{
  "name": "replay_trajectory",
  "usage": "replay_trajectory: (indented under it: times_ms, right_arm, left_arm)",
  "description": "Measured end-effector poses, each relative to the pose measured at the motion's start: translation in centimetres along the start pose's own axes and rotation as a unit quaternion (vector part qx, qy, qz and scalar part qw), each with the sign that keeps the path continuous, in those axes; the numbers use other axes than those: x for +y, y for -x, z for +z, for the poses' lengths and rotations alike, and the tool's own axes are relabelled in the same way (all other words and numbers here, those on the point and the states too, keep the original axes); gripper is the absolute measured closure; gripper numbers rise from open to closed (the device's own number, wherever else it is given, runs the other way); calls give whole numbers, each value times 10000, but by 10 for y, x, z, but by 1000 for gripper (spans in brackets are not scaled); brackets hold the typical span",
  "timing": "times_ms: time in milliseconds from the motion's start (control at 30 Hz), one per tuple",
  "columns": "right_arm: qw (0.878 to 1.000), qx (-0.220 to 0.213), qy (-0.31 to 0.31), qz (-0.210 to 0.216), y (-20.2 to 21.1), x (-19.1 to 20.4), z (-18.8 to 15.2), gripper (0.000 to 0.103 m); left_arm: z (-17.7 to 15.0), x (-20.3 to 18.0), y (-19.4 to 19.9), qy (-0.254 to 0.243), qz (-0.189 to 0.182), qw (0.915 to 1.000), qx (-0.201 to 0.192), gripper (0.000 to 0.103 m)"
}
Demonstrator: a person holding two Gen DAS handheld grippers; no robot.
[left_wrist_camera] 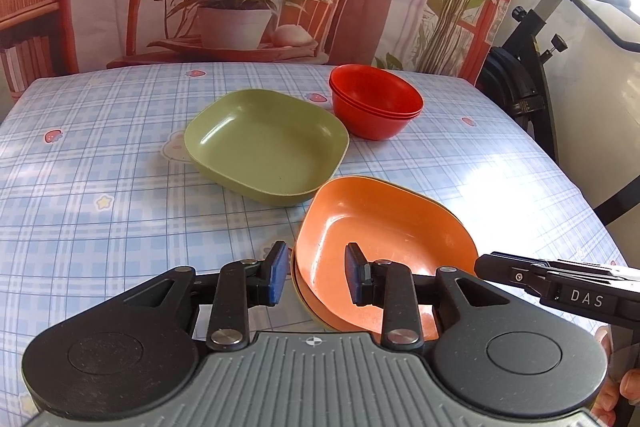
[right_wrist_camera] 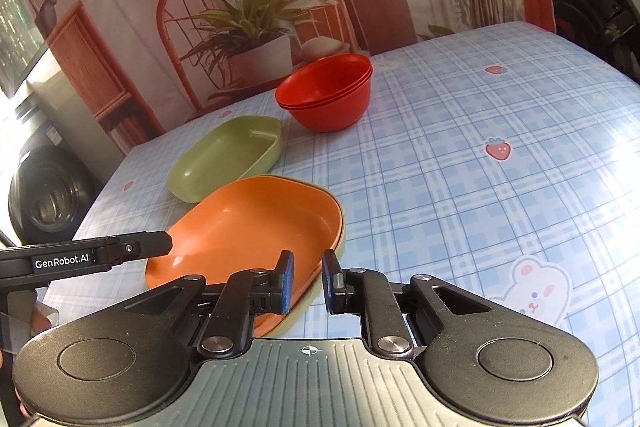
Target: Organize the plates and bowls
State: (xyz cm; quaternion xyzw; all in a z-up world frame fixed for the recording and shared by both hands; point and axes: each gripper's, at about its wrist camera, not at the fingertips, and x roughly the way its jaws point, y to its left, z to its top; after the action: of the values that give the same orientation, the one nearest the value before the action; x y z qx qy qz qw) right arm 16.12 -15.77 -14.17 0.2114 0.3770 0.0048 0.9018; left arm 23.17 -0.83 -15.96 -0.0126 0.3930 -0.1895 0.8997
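An orange plate (left_wrist_camera: 384, 227) lies nested on a pale plate on the table; it also shows in the right wrist view (right_wrist_camera: 256, 227). My left gripper (left_wrist_camera: 316, 273) is open, its jaws astride the orange plate's near-left rim without closing. My right gripper (right_wrist_camera: 308, 281) is open, its jaws astride the plate's near-right rim. A green plate (left_wrist_camera: 264, 151) lies behind it, also in the right wrist view (right_wrist_camera: 228, 157). A stack of red bowls (left_wrist_camera: 376, 101) stands at the far right of the green plate; it also shows in the right wrist view (right_wrist_camera: 326, 95).
The table (left_wrist_camera: 100, 167) has a blue plaid cloth with strawberry and bear prints. A printed backdrop with a chair and plant hangs behind it. An exercise bike (left_wrist_camera: 532, 39) stands off the table's right side. A washing machine (right_wrist_camera: 44, 195) stands off the left.
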Motion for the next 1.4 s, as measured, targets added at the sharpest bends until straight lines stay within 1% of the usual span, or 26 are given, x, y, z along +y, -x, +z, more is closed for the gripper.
replay_trajectory:
  times_ms: [200, 300, 600, 767, 1000, 1100, 1133, 1167, 1300, 1400]
  right_arm:
    - [9998, -59, 205, -51, 1, 6, 7, 88]
    - [9995, -87, 291, -75, 1, 10, 12, 88]
    - [9980, -174, 607, -71, -5, 24, 33, 88]
    - [9973, -198, 707, -7, -13, 35, 45, 88]
    - [9958, -103, 901, 79, -35, 56, 67, 88]
    - [9963, -3, 843, 141, -48, 61, 82, 88]
    - [9969, 55, 766, 182, -54, 61, 87, 88]
    - [9972, 101, 708, 198, -59, 62, 93, 88]
    - [9970, 211, 737, 54, -84, 67, 112, 88]
    - [9968, 384, 701, -66, -104, 67, 121, 88]
  left_arm:
    - [8, 9, 5, 12, -25, 10000, -87, 71]
    - [15, 16, 11, -39, 74, 9998, -198, 71]
    - [37, 57, 31, -112, 551, 9974, -440, 71]
    - [51, 80, 48, -226, 915, 9937, -603, 71]
    - [75, 109, 66, -214, 1262, 9882, -844, 71]
    - [85, 115, 66, -151, 1229, 9880, -927, 68]
    - [87, 114, 63, -141, 1209, 9882, -932, 62]
    - [88, 112, 58, -149, 1170, 9886, -939, 59]
    - [88, 101, 28, -231, 770, 9928, -883, 59]
    - [85, 98, -1, -118, 550, 9956, -749, 59]
